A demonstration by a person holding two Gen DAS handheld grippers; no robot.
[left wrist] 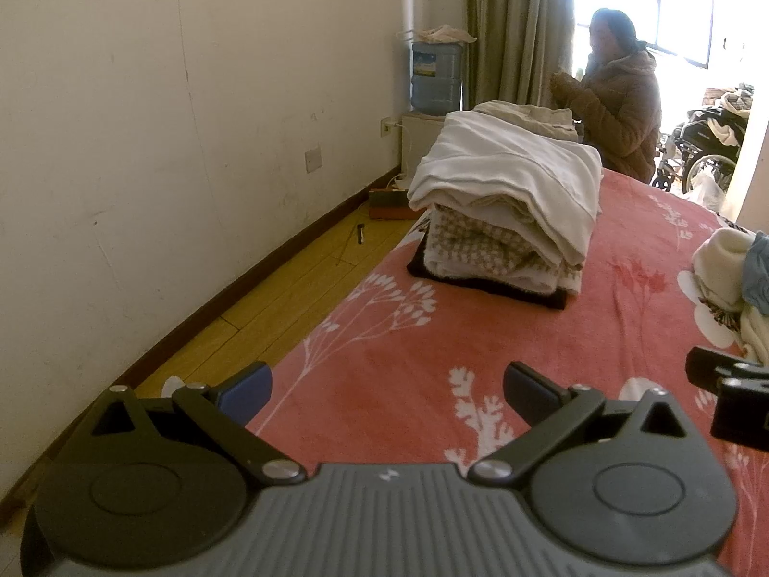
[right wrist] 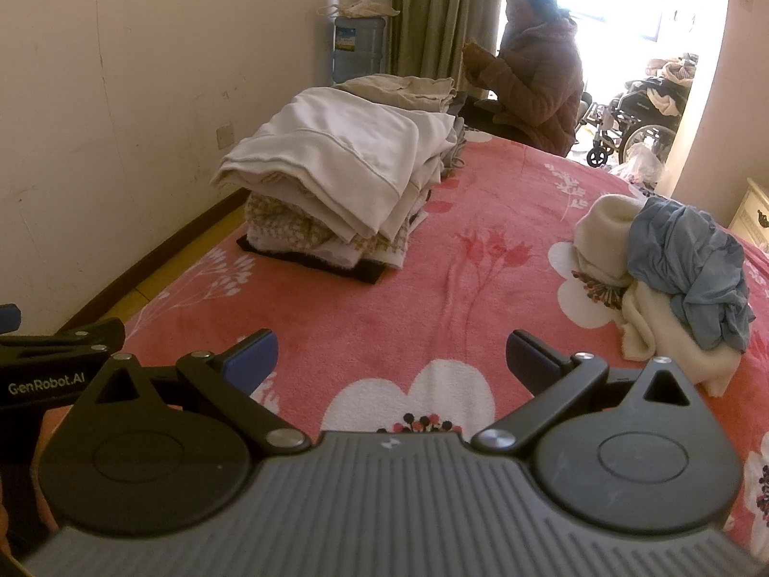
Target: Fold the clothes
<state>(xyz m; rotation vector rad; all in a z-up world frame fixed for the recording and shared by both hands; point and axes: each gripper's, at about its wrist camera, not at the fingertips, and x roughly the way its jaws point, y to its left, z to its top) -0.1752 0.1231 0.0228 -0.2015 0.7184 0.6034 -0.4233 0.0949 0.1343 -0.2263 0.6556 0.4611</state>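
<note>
Left gripper [left wrist: 387, 392]: jaws wide apart, empty.
Right gripper [right wrist: 391, 360]: same.
Folded stack [right wrist: 346, 168]: on bedspread [right wrist: 432, 298], far-left.
Unfolded heap [right wrist: 673, 279]: right (crumpled).

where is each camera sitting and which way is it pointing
Left wrist: sits on the left gripper, low over the bed's left edge, facing along the pink floral blanket toward the folded stack and wall; its own open fingers show, and the right gripper's edge.
Right wrist: sits on the right gripper, nearer mid-bed, facing the same way; open fingers, left gripper's edge, and the unfolded blue and cream pile.
Shared: stack, blanket, seated person, water jug, wheelchair.
</note>
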